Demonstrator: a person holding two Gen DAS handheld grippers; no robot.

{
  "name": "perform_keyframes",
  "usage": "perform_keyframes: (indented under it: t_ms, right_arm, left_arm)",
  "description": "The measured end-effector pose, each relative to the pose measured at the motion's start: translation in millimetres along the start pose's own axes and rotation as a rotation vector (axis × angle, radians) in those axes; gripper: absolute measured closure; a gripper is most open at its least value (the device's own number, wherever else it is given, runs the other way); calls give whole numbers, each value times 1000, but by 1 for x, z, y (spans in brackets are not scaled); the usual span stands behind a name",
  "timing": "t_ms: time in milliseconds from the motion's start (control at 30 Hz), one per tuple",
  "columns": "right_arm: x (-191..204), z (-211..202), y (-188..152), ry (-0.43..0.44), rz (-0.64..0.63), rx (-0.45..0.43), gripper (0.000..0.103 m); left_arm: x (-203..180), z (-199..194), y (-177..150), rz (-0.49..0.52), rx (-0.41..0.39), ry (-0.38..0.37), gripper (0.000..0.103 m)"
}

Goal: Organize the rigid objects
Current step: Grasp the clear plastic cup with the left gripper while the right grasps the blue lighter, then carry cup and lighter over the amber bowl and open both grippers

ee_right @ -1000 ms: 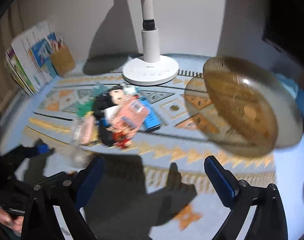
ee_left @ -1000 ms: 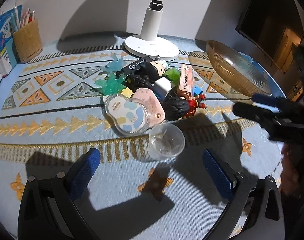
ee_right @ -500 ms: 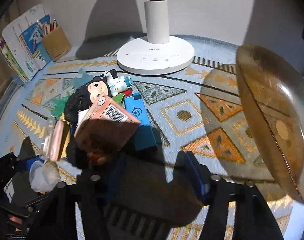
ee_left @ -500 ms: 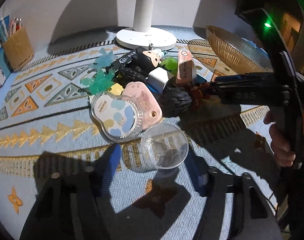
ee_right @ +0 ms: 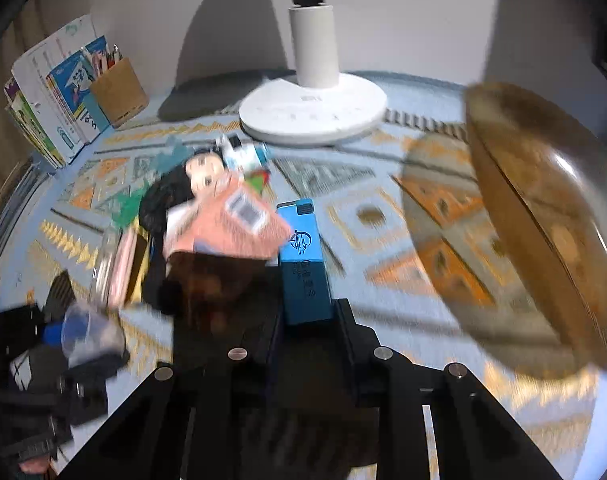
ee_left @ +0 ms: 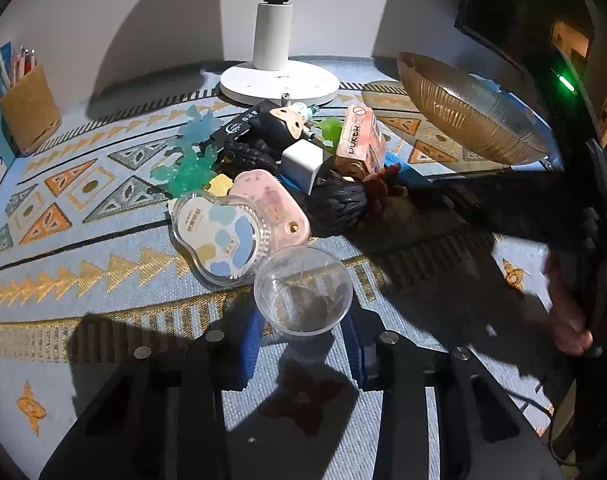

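Closing in on two picks at once, where a second ago both grippers hung wide open short of the pile.

The left gripper [ee_left: 303, 344] has narrowed its blue pads around the clear plastic cup [ee_left: 303, 296], which lies at the near edge of the heap on the patterned mat [ee_left: 103, 240]; the pads sit just beside or on its walls, and I cannot tell whether they press it yet. The right gripper [ee_right: 307, 320] has pushed forward and drawn in around the near end of the blue box [ee_right: 305, 264], which lies flat beside the pink carton [ee_right: 231, 224]; blur hides actual contact. So sorting looks barely begun: the amber bowl [ee_left: 463, 116], at the mat's right edge, seems empty. Both tools reach low and nearly level, the left from the near edge, the right from the right side.
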State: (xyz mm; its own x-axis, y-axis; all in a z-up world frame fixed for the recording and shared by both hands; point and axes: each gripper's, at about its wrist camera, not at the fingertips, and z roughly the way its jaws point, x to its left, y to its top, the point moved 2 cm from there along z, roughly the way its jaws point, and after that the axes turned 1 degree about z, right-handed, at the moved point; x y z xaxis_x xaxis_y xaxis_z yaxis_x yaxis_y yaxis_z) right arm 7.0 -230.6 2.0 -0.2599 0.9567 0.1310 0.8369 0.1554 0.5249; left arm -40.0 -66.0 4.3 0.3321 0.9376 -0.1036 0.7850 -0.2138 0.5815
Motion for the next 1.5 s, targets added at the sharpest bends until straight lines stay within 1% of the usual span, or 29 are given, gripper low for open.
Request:
perform_keyframes:
  t_ms: [200,267,333,367,400,467,500,533,567,600,667,767,833,1000,1033,1067,1133,1167,1200,1233,1300,1333,1500]
  right_arm:
    - [1,-32,-52,-36,45,0,78]
    - [6,-36,-59,-54,38,0,77]
    - [9,-33,-57,-61,24,1,70]
    - [11,-30,-52,-63,8,3,60]
    - [13,-27,-49,-67,0,1,55]
    - [19,-19,-41,-92,-22,-10,55]
    - [22,-16,-38,-102,-36,-12,58]
    - [24,-16,-38,-105,-42,-15,68]
    - [27,-16,-37,-102,-47,-21,74]
    - [28,-16,-37,-96,-49,-25,79]
    - [30,-17,-39,-84,-43,-29,79]
    - [24,-26,-45,-35,17,-44,79]
    - [18,-38,-47,-25,52,-65,79]
    - [-10,-93,-42,-33,128,-183,79]
    - [-18,-106,-39,-52,140,-209,79]
    - [-26,-117,-35,-77,151,-232,79]
    - [-44,-131,-27,-129,177,-257,79]
    - [-61,-138,-22,-174,210,-259,79]
    - [-77,-140,-18,-204,238,-247,79]
    - [-86,-141,-15,-219,256,-238,79]
    - [-119,-138,-8,-245,293,-198,79]
    - [-127,-136,-5,-252,301,-183,79]
    - [-167,-114,6,-258,323,-76,79]
  left_arm:
    - [-4,0,-2,5,1,-18,70]
    - [-4,1,-3,0,5,-17,70]
    - [-4,1,-3,-2,9,-18,69]
    - [-3,1,-4,-8,12,-22,66]
    - [-1,0,-4,-18,11,-33,61]
    - [2,0,-4,-36,10,-40,60]
    - [2,0,-4,-37,10,-41,61]
    - [2,0,-4,-35,10,-38,61]
    - [0,0,-4,-27,10,-30,62]
    - [-2,0,-4,-13,5,-18,70]
    - [-6,-1,-4,2,3,-5,70]
    - [-10,-14,0,4,-42,-25,70]
    - [-19,-27,8,30,-75,-27,70]
    - [-55,-53,48,137,-156,-67,70]
    - [-64,-56,60,164,-173,-72,70]
    - [-77,-58,74,193,-190,-92,70]
    - [-96,-57,99,231,-209,-134,70]
    - [-105,-55,109,245,-211,-147,70]
    - [-119,-48,124,263,-204,-162,70]
    - [-127,-41,134,272,-195,-174,70]
    - [-148,-21,152,296,-165,-199,70]
    - [-159,-9,161,306,-148,-199,70]
    - [-193,51,183,326,-64,-204,70]
